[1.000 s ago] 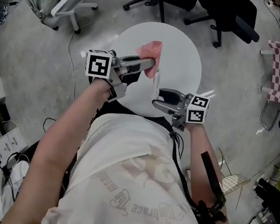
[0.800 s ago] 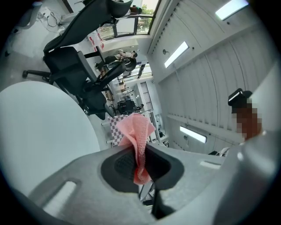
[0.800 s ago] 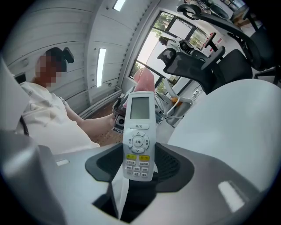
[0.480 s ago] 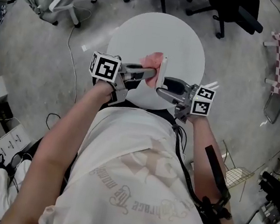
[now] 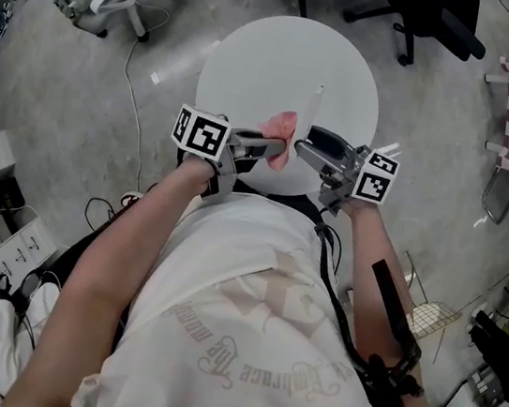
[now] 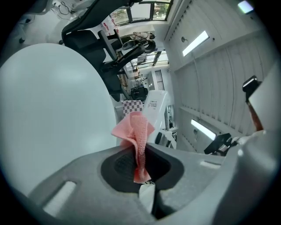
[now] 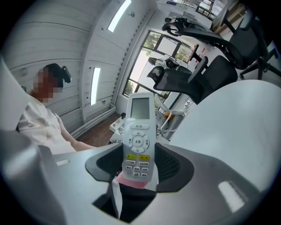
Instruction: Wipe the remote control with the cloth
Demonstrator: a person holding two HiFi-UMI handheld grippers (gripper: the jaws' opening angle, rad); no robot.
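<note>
Right gripper view | right gripper point(image 7: 139, 165) clamped on remote control point(image 7: 138, 136) at its button end | left gripper point(image 6: 140, 163) pinching cloth point(image 6: 135, 132)

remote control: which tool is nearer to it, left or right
Right. The right tool grips the remote control between its jaws; the left tool, clamping the pink cloth, sits just beside it.

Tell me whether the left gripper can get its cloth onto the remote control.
Probably yes: the left gripper, shut on the pink textured cloth, sits right beside the white remote control clamped in the right gripper, with nothing between them.
</note>
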